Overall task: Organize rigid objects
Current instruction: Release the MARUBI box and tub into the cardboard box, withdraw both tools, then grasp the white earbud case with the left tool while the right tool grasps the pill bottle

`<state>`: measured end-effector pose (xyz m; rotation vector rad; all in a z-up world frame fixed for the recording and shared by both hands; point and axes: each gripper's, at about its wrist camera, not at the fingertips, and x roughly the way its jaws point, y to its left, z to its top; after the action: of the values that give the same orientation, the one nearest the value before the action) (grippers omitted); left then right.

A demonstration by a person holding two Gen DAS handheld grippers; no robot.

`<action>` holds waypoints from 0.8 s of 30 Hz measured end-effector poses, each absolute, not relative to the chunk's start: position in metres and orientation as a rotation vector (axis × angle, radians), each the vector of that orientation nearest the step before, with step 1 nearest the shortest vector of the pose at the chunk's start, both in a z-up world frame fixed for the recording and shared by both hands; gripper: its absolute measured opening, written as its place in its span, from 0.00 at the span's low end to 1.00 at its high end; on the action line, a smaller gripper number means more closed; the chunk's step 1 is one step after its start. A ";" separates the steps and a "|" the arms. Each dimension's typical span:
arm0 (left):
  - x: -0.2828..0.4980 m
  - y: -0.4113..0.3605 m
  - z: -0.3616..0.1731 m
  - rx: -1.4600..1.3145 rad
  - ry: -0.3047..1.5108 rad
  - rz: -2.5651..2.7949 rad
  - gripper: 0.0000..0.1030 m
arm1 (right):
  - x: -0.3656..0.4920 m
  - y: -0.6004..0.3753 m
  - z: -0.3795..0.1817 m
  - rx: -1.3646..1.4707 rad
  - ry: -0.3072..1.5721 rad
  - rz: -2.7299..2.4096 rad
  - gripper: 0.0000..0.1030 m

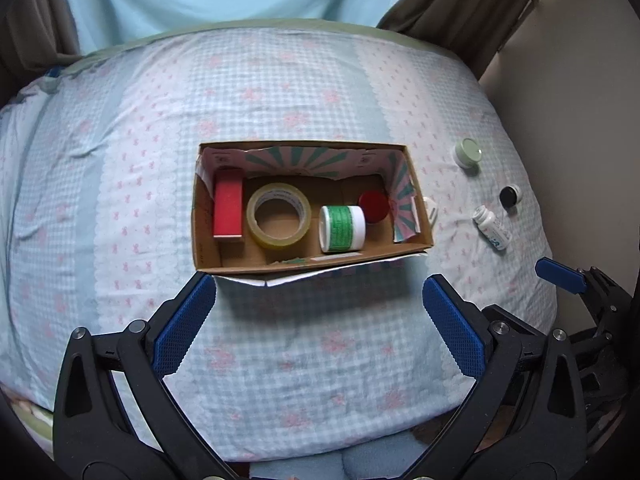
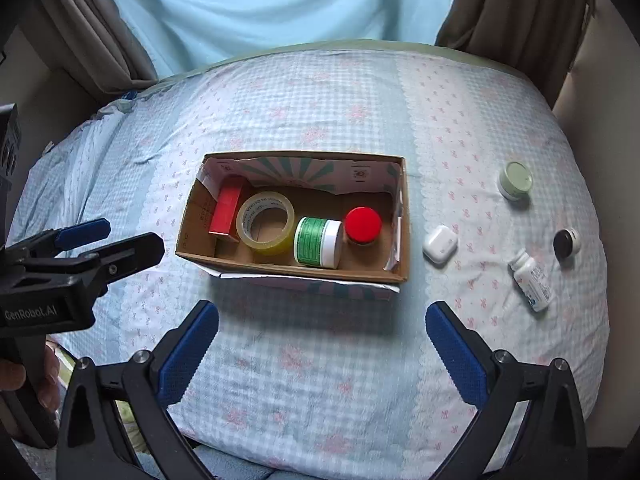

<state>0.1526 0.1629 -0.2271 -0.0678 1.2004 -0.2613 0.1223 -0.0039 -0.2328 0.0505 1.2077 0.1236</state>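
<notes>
Left claw [image 1: 318,312] spread wide and empty, just short of the box's [image 1: 308,266] near wall, box mid-bed [image 2: 320,380] holding red block [image 1: 228,210], tape [image 1: 279,216], green jar [image 1: 342,229], red lid [image 1: 374,205], right claw [image 2: 322,344] likewise spread, white case [image 2: 440,246], bottle [image 2: 532,280] and two small jars toward the bed's right edge, apart from both claws.

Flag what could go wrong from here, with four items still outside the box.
The white bottle lies on its side on the soft bedspread, so it may roll when nudged. The earbud case sits close beside the cardboard box, leaving little room for the open right gripper without bumping the wall. Inside, the green-labelled jar also lies on its side and could shift.
</notes>
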 end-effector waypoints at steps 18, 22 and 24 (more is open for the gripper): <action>0.118 0.003 -0.187 -0.021 1.105 -0.269 1.00 | 0.075 -0.159 -0.205 0.106 1.167 0.022 1.00; 0.124 -0.036 -0.197 -0.025 1.120 -0.203 1.00 | 0.088 -0.197 -0.215 0.049 1.179 0.099 1.00; 0.128 -0.052 -0.203 -0.037 1.136 -0.187 1.00 | 0.094 -0.215 -0.218 0.004 1.184 0.130 1.00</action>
<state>0.1281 -0.0524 -0.2031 -0.0369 1.1357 -0.1872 0.0941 -0.2155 -0.2183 0.0037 1.1841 0.1302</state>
